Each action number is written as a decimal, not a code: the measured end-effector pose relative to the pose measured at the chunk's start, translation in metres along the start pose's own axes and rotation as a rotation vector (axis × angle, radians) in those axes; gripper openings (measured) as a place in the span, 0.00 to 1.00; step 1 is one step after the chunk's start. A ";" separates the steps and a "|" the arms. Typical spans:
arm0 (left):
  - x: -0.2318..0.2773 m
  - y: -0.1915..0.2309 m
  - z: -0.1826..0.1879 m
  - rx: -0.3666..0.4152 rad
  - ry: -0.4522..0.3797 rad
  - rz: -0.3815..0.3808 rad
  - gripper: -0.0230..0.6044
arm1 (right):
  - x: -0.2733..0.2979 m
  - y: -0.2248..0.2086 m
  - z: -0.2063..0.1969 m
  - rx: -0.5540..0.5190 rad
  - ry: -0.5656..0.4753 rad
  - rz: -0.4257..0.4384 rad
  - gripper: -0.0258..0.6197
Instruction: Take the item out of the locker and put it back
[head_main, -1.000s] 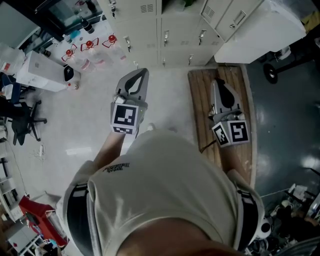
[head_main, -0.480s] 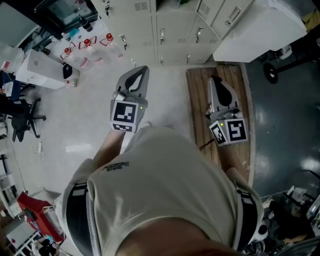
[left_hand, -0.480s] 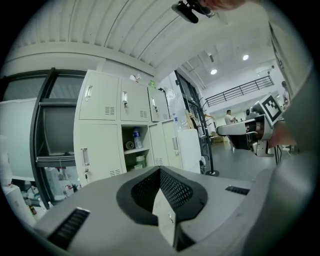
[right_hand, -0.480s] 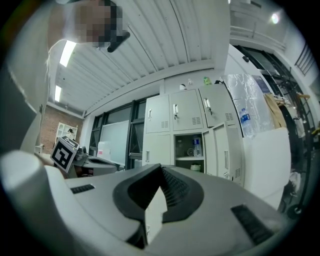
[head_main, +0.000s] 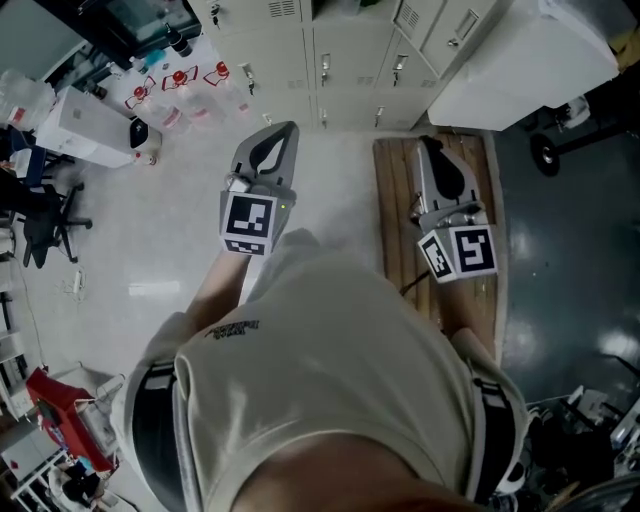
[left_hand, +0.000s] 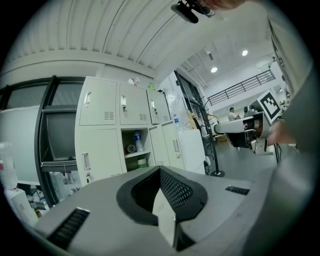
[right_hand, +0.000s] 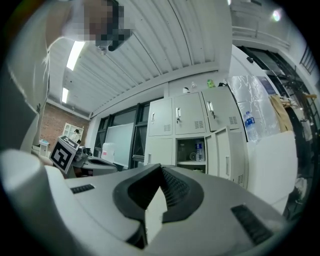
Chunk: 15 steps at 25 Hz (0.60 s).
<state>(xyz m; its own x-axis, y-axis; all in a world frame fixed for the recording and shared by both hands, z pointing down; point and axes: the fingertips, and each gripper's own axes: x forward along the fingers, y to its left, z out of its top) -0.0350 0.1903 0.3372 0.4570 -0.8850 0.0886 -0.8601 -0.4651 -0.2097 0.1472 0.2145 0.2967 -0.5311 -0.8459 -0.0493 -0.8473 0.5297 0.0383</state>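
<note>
The left gripper (left_hand: 161, 172) and the right gripper (right_hand: 161, 171) are both keeping their jaws clenched on nothing. The bottle (left_hand: 138, 142) is standing upright in the open locker (left_hand: 125, 137), ahead and well apart from both; neither hand is looking clearly nearer.

Pale locker (left_hand: 100, 150) bank, one compartment door open. On its shelf a clear bottle (left_hand: 138, 141) stands upright, a dark roll (left_hand: 131, 148) just beside it; a green object (left_hand: 142, 162) sits below.

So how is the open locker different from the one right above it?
The open locker has its door swung aside; the locker above has its door shut. The open locker shows a bottle on a shelf; the locker above hides its inside. Both are pale.
</note>
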 end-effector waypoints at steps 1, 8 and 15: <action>-0.001 -0.001 0.001 0.005 -0.001 0.004 0.06 | -0.001 -0.001 0.000 -0.007 0.001 0.003 0.04; 0.004 0.000 -0.002 0.029 0.017 0.028 0.06 | 0.004 -0.011 -0.007 -0.005 0.028 0.008 0.04; 0.012 0.013 -0.005 0.016 -0.001 0.026 0.06 | 0.019 -0.008 -0.009 -0.020 0.029 0.017 0.04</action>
<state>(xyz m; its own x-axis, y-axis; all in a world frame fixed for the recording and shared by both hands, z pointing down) -0.0414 0.1737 0.3403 0.4349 -0.8968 0.0818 -0.8679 -0.4416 -0.2273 0.1443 0.1939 0.3040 -0.5444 -0.8386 -0.0199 -0.8379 0.5426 0.0586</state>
